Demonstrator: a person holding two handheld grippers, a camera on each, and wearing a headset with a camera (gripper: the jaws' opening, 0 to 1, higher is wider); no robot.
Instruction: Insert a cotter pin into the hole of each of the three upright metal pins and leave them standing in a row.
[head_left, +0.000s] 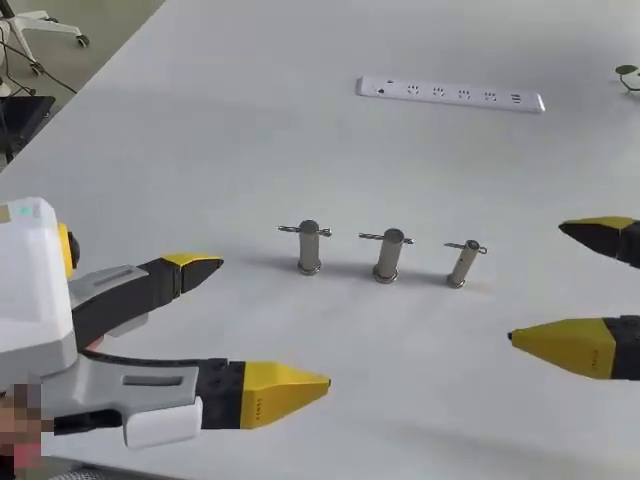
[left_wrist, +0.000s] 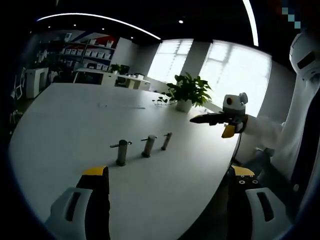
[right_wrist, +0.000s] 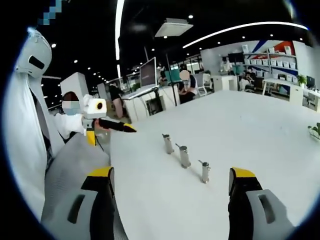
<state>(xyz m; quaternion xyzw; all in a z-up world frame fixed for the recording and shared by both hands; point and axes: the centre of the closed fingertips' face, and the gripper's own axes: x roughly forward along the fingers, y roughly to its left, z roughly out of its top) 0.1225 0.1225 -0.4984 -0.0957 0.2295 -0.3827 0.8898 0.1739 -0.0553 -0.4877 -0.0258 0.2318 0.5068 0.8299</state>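
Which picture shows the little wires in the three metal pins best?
The head view: the three metal pins are close and sharp, each cotter pin crossing its top. Both gripper views show the pins small and farther off, the cotter pins just thin stubs.

An open-plan office: a long white bench (head_left: 200, 150), monitors (right_wrist: 148, 72), stocked shelves (left_wrist: 82, 50), a potted plant (left_wrist: 189, 92), strip ceiling lights (right_wrist: 235, 29).
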